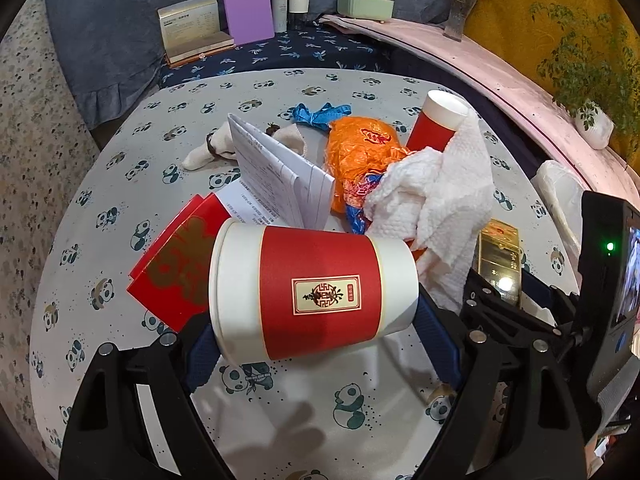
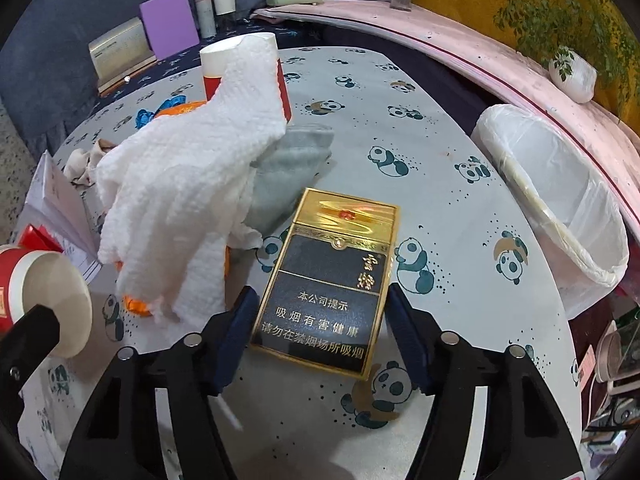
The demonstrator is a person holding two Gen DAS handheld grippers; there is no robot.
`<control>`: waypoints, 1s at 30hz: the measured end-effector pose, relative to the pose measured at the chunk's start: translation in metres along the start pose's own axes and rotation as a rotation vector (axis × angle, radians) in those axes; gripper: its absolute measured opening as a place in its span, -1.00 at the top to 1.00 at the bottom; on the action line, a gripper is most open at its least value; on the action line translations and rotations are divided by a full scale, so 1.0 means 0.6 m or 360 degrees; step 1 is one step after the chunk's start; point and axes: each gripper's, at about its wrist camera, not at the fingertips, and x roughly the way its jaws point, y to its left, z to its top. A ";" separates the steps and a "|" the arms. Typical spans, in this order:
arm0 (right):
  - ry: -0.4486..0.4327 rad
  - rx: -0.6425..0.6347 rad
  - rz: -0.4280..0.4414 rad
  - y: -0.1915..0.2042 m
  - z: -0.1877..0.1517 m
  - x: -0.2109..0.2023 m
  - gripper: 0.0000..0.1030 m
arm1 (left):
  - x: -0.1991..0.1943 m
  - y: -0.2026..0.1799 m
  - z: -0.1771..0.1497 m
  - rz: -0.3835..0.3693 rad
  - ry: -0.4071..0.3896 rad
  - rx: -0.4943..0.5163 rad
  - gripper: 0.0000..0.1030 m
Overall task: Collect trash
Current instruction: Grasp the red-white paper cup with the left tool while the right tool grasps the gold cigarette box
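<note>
My left gripper point(image 1: 316, 320) is shut on a red and white paper cup point(image 1: 312, 292), held sideways above the table with a blue pad at each end. That cup point(image 2: 48, 300) also shows at the left edge of the right wrist view. My right gripper point(image 2: 320, 292) stands open low over a black and gold cigarette pack point(image 2: 324, 280) lying flat on the table. Its blue fingers point(image 2: 236, 320) flank the pack's two long sides, each a narrow gap away from it. The same pack point(image 1: 498, 256) appears at the right of the left wrist view.
A crumpled white paper towel point(image 2: 172, 192), an orange plastic bag point(image 1: 360, 152), a second red cup point(image 1: 436, 124), folded papers point(image 1: 280, 172) and red envelopes point(image 1: 180, 264) lie on the panda-print table point(image 2: 460, 208). A bin with a white liner point(image 2: 560, 200) stands at the table's right edge.
</note>
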 end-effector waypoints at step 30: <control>-0.0093 0.0198 0.0115 -0.168 -0.038 -0.097 0.72 | -0.060 -0.180 -0.009 -0.0163 -0.0094 0.0306 -0.58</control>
